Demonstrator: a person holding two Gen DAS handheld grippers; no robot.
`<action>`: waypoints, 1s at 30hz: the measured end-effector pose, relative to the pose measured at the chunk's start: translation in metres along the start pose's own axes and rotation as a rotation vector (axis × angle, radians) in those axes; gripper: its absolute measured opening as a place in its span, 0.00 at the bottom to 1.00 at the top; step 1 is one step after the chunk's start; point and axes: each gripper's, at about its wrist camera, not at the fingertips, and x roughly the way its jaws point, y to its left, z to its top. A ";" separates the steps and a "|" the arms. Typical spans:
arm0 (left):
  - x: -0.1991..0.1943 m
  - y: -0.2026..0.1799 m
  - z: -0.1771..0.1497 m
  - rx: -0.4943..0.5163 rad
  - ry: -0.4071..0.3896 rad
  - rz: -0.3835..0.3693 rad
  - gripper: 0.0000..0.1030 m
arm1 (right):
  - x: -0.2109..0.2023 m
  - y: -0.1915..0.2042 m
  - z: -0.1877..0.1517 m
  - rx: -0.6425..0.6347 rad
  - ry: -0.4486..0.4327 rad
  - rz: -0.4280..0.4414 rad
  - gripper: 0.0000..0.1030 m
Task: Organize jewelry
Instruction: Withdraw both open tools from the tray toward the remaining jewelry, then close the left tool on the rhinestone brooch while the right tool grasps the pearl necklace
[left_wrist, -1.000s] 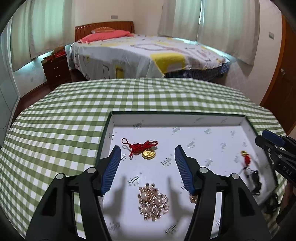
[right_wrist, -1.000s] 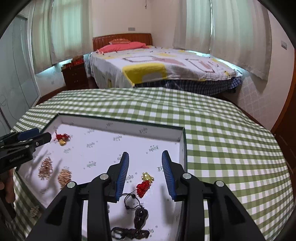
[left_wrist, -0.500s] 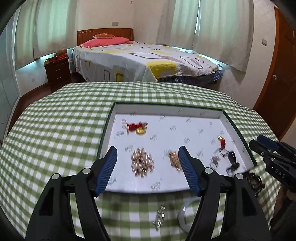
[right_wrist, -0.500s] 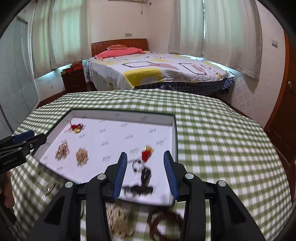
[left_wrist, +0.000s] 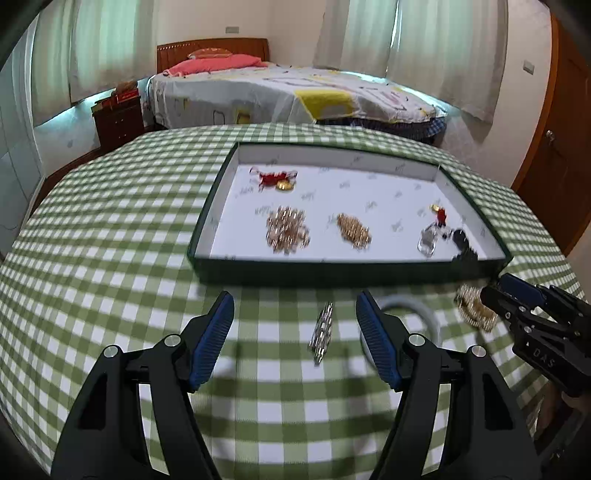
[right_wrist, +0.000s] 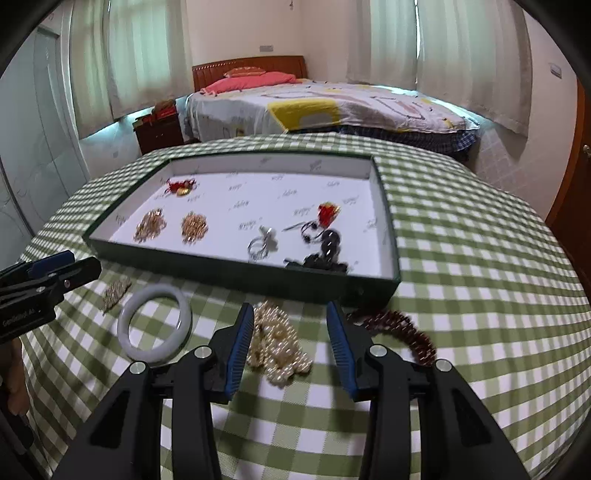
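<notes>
Two grippers hang over the checked surface (left_wrist: 110, 229), both short of the tray's near edge. The left gripper (left_wrist: 295, 332) has its jaws wide apart and empty; they have just been opening, and a small silvery chain (left_wrist: 322, 332) lies on the cloth between them, untouched. The right gripper (right_wrist: 290, 343) holds its jaws partly open with nothing gripped; a pearl heap (right_wrist: 279, 343) sits on the cloth between them, clear of the pads as far as I can see. Left of the pearls lies a white bangle (right_wrist: 155, 325), and beyond it, toward the left edge, a small gold piece (right_wrist: 116, 290). A dark red bead string (right_wrist: 402, 328) curls just right of the right jaw. The tray (right_wrist: 236, 264) stands toward the far side of the surface. Inside it, a red-corded gold charm (right_wrist: 181, 186) sits in the far left corner, two gold heaps (right_wrist: 171, 225) along the near left, a silver ring (right_wrist: 260, 243) at mid-front, and a red charm (right_wrist: 328, 213) with black cord (right_wrist: 325, 254) toward the near right corner. Much of it is blurred.
</notes>
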 end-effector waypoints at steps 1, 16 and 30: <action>0.000 0.001 -0.002 -0.002 0.004 0.002 0.65 | 0.001 0.002 -0.001 -0.004 0.006 0.004 0.40; 0.014 -0.004 -0.013 0.032 0.055 0.013 0.65 | 0.015 0.011 -0.012 -0.036 0.047 0.003 0.45; 0.023 -0.013 -0.015 0.084 0.077 -0.023 0.28 | 0.009 0.022 -0.019 -0.058 0.029 0.029 0.20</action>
